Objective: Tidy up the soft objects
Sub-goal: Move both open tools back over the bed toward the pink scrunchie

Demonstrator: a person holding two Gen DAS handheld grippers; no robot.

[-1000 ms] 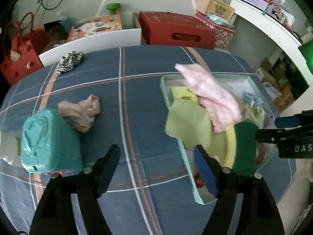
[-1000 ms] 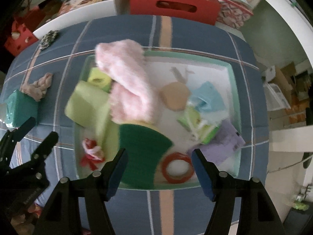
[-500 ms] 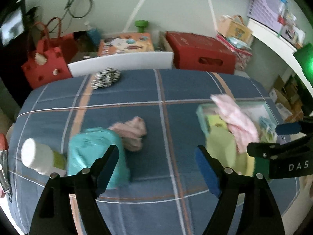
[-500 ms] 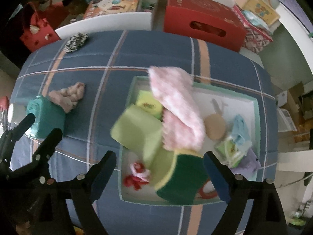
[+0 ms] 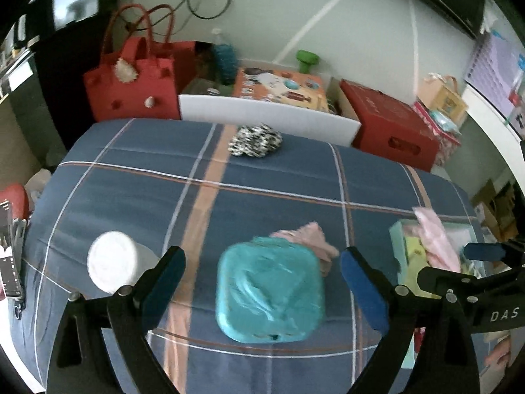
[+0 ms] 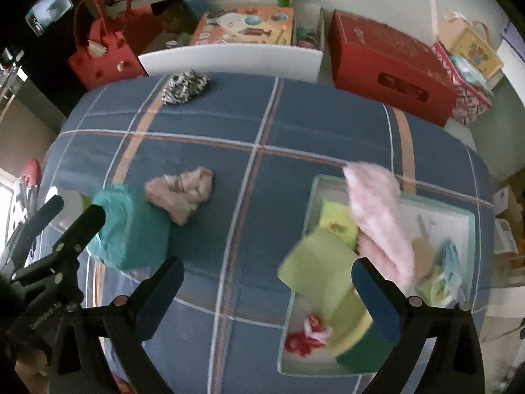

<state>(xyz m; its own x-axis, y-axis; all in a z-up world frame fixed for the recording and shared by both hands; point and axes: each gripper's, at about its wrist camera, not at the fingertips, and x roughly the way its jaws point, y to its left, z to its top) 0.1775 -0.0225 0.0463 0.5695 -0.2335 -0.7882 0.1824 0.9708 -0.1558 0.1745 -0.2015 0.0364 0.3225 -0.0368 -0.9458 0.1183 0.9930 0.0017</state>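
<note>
Both sets of jaws stand wide apart w/ nothing between the pads; both have just been opening. Left gripper [image 5: 262, 272] hangs over the plaid blue cloth [image 5: 262, 177], and the teal soft pack [image 5: 269, 290] sits right in the gap between its fingers, not touched by either pad. Crumpled beige-pink cloth [image 5: 311, 234] lies just beyond the pack, toward the right finger, touching the pack's far edge. White round lid [image 5: 112, 264] is outside the left finger. Black-and-white patterned bundle [image 5: 255, 140] sits far ahead of the jaws, near the cloth's back edge.

Right gripper [image 6: 267, 282] has bare cloth between its fingers. Pale green tray [image 6: 308, 203] is by its right finger & partly behind it; inside: fluffy pink towel [image 6: 377, 213] draped over the far rim, light green cloth [image 6: 318, 269], green-yellow sponge [image 6: 357, 338] under the finger, red-pink scrunchie [image 6: 305, 335] at the near left corner. Teal pack and beige cloth lie ahead-left of the left finger. Red box [image 6: 390, 65] & red bag [image 6: 101, 55] stand beyond the cloth
</note>
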